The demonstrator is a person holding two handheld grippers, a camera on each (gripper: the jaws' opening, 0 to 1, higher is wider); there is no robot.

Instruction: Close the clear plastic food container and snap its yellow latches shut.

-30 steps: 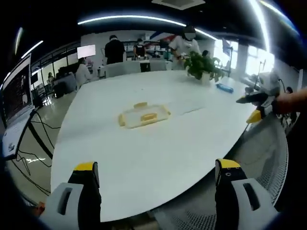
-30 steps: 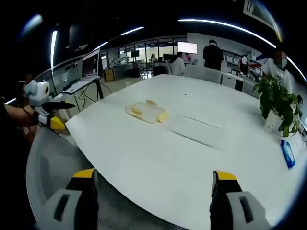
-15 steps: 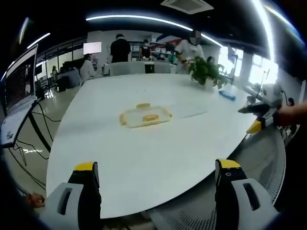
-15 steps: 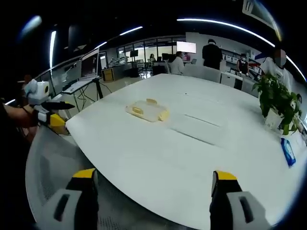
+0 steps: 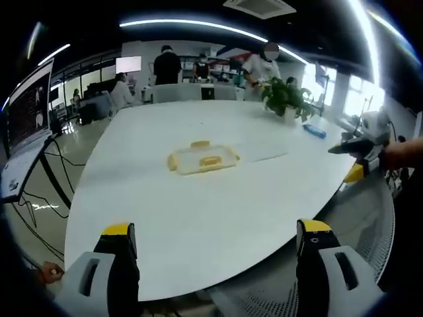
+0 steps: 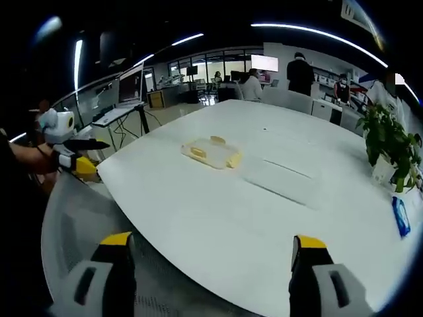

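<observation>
While both tools hang over the near edge of a smooth, white, rounded table [image 5: 198, 218], the clear plastic food container [image 5: 202, 159] lies flat near the middle of it, well apart from either one. It is shallow, rectangular and see-through, with yellow latches [image 5: 211, 160] on its sides. In the left gripper view, the left gripper [image 5: 216, 241] has its yellow-tipped grey jaws spread wide, nothing between them, with the container ahead. In the right gripper view, the right gripper [image 6: 210, 254] is likewise spread and empty, the container [image 6: 213, 152] far ahead. A leafy potted plant [image 5: 287, 100] and a flat blue packet [image 6: 400, 216] sit farther along the tabletop.
</observation>
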